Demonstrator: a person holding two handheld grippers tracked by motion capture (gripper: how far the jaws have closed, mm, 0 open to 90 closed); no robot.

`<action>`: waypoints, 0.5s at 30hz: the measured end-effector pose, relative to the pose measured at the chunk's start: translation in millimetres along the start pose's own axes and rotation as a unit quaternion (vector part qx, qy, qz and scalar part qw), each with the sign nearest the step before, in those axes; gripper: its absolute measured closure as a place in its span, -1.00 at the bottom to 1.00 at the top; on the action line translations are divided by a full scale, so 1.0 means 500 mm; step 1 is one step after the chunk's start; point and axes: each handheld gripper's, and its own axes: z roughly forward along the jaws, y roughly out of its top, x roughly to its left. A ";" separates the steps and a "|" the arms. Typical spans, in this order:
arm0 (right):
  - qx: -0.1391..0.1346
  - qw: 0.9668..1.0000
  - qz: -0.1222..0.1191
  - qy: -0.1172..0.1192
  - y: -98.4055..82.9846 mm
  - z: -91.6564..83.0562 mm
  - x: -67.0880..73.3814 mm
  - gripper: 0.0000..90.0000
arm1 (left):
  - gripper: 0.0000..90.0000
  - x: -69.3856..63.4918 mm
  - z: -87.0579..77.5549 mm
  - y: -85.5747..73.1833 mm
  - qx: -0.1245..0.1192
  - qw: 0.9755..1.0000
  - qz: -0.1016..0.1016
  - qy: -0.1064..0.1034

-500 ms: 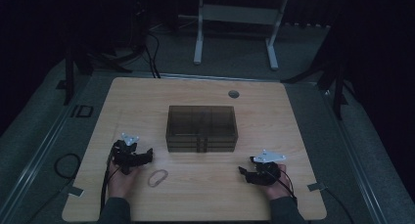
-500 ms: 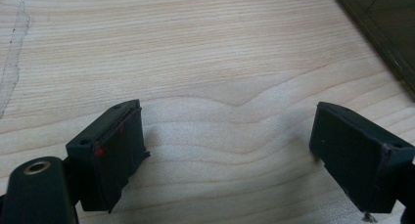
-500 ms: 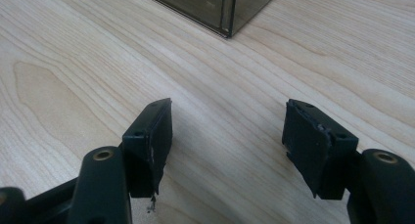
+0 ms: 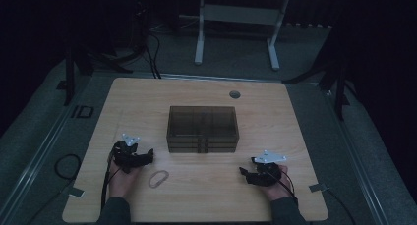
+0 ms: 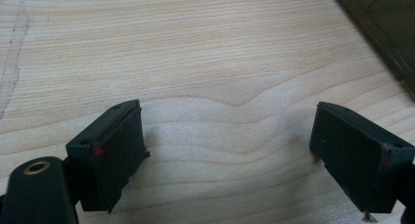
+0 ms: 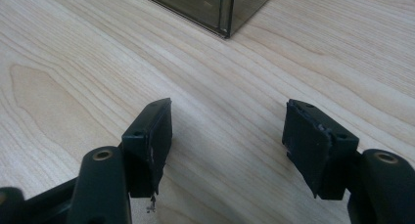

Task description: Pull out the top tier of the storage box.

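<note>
While both hand-held grippers rest on the table point(image 4: 206, 190) with jaws apart and empty, the rubber band point(image 4: 158, 178) lies at lower left of the high view, just right of the left hand-held gripper point(image 4: 147, 155), its long axis slanting, well apart from the right hand-held gripper point(image 4: 244, 172).

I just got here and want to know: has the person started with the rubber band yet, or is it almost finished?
Nothing looks done yet. The rubber band lies loose on the table, beside the left hand-held gripper. Nothing is in hand: that gripper and the right hand-held gripper are open with only bare wood between the jaws. Picking up the band is still left, maybe to go in the dark box.
</note>
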 end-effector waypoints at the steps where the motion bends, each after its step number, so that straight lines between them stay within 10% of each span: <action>1: 0.001 1.000 0.000 0.000 0.000 0.000 0.000 -0.22 | -0.71 0.000 0.000 0.000 0.000 1.000 0.000 0.000; 15: 0.008 1.000 0.003 -0.001 0.002 -0.002 0.003 -0.20 | -0.71 0.000 0.000 0.000 0.000 1.000 0.000 0.000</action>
